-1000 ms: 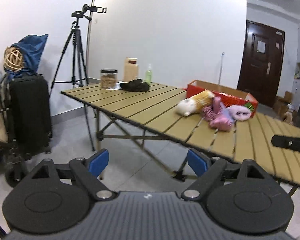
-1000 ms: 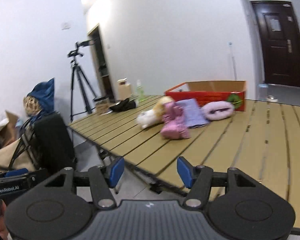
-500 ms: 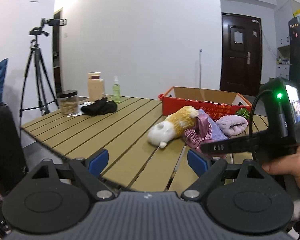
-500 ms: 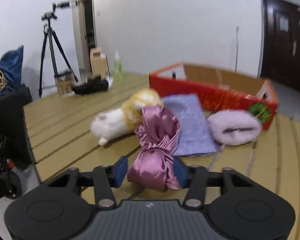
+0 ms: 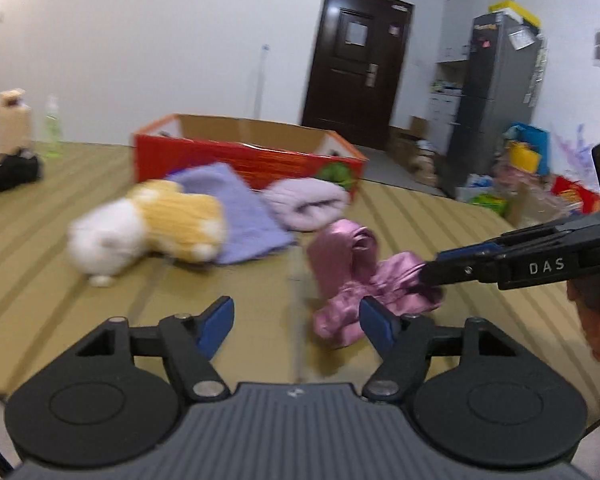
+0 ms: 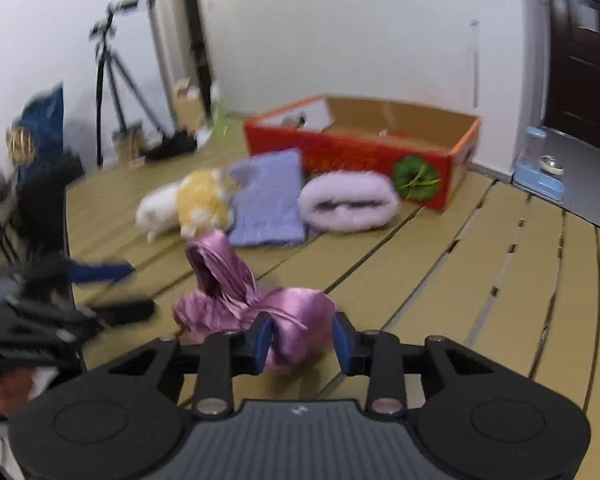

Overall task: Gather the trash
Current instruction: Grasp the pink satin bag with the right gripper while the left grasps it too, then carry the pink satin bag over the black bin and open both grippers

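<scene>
Even indoor light, fisheye-bent edges, motion blur smearing both views.

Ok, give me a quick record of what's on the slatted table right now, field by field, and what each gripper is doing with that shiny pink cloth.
surface: slatted table
pink satin cloth: bunched up, lying near the table's front edge
right gripper: jaws opening, one end of the cloth between its fingers
left gripper: jaws closing, nothing between them; cloth just beyond its right finger
red cardboard box: open top, behind the other items
plush toy: white and yellow, lying on its side
purple knit cloth: flat, beside the toy
lilac roll: against the box front
</scene>
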The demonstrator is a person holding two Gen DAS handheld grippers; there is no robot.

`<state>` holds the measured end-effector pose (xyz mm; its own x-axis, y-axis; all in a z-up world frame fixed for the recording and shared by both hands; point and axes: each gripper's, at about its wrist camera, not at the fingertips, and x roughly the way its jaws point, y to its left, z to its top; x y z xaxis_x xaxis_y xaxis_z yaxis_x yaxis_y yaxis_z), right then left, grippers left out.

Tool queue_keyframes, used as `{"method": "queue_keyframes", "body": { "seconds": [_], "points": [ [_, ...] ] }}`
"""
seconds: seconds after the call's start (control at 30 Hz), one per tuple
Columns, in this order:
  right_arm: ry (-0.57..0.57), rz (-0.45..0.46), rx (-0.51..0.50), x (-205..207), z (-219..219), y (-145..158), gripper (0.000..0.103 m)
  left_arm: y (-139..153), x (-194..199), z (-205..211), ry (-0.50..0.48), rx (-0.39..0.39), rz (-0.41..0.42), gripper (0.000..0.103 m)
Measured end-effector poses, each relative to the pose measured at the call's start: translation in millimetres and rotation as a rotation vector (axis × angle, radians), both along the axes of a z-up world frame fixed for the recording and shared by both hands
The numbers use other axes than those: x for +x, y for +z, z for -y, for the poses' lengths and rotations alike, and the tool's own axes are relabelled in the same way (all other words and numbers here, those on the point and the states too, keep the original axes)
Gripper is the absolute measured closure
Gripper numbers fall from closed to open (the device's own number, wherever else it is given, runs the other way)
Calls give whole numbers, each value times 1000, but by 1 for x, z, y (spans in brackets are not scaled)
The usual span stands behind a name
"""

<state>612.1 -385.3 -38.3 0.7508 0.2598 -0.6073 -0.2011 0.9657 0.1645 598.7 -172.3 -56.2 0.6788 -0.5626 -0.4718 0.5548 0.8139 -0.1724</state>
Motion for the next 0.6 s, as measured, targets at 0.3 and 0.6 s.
{"method": "queue_keyframes", "body": {
  "seconds": [0.3, 0.6],
  "points": [
    [-45, 4, 128, 10, 8, -27, 68, -12, 10, 35, -86, 33, -79, 86],
    [-79, -12, 189, 4, 5, -29, 89, 1, 7, 31, -69, 17, -122, 92]
  ]
}}
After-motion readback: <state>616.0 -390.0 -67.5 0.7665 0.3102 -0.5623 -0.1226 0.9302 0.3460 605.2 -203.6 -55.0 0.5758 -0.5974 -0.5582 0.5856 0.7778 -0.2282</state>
